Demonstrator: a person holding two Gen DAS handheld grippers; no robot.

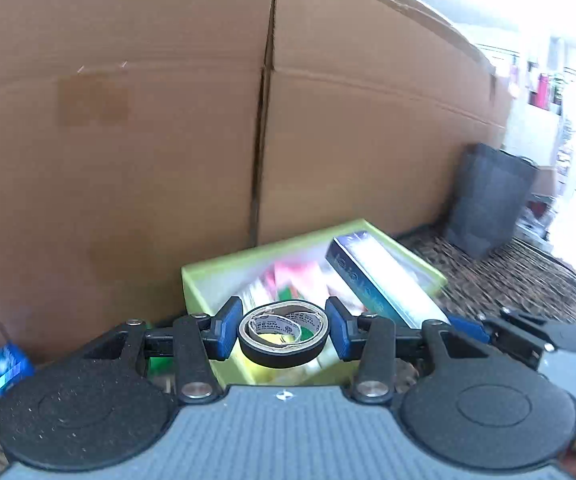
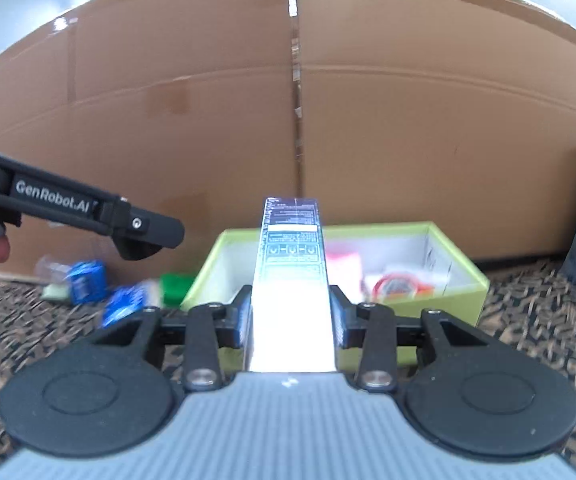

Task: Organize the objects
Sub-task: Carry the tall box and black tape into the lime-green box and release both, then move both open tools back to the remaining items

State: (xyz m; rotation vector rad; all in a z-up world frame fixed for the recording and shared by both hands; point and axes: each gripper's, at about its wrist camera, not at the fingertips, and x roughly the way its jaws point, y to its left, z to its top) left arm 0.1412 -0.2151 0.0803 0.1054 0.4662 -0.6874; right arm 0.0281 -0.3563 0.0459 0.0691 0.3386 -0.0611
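The left gripper [image 1: 284,330] pinches a roll of tape [image 1: 284,336] by its outer rim, just above the near edge of the green box [image 1: 208,276]. The right gripper [image 2: 291,320] clamps a long dark carton [image 2: 291,264] by its sides, angled over that box. Both look light; the carton seems rigid but glossy, so gripping nearer its middle should limit swing.

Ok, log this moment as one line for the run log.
left tongs: shut on tape | right tongs: shut on carton | both over green box | nothing released yet
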